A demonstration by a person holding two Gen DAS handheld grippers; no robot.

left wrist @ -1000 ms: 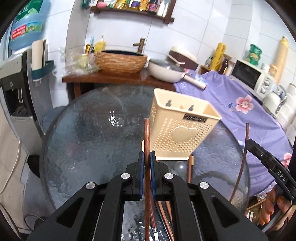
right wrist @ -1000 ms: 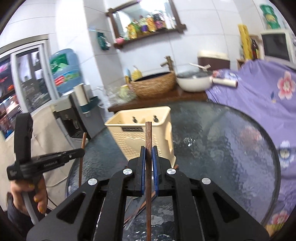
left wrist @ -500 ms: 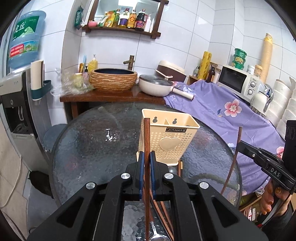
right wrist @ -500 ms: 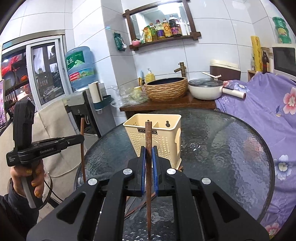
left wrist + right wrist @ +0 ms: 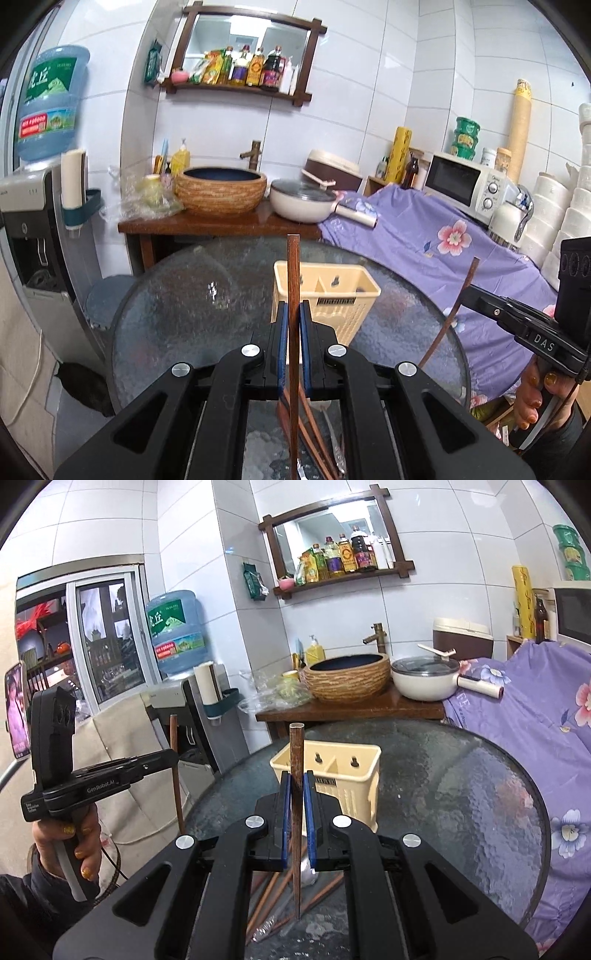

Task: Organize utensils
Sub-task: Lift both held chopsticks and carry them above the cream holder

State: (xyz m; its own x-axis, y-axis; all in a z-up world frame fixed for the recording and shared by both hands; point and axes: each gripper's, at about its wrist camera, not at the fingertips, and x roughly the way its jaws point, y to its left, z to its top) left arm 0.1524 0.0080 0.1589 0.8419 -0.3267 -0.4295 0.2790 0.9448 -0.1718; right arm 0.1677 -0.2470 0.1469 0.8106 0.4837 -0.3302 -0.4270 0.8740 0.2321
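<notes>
Left gripper (image 5: pixel 291 345): fingers (image 5: pixel 282 343) clamped narrow on a chopstick (image 5: pixel 293 295), held near upright, top end poking well above the fingers, lower end hanging below them. Cream utensil holder (image 5: pixel 332 291) sits just beyond the fingers, slightly right of the stick line, upright on the glass worktop (image 5: pixel 177 314). It has two compartments with a divider; both look empty from here.

Below the left fingers, on the worktop: more chopsticks (image 5: pixel 314 439) and a spoon (image 5: pixel 334 435), still loose.

Right gripper (image 5: pixel 295 812): same story, fingers (image 5: pixel 284 812) pinched on a second chopstick (image 5: pixel 296 760), upright, tip pointing down at the worktop. Holder (image 5: pixel 354 775) is right behind the fingers, a bit to the right. Loose sticks (image 5: pixel 269 897) and spoon (image 5: pixel 308 875) lie under the fingers.

Judgement: lift done, next is the drop into the holder.

How to do it well:
- Get the lower tips clear of the near rim before moving over; the holder looks light and a knock could tip it.
- Keep both sticks vertical, go in one at a time so the grippers don't collide over the opening.
- Same compartment for both sticks; leave the other for the spoon.
- Lower until the tip is well inside, then release. Don't drop from high or it may bounce out.
</notes>
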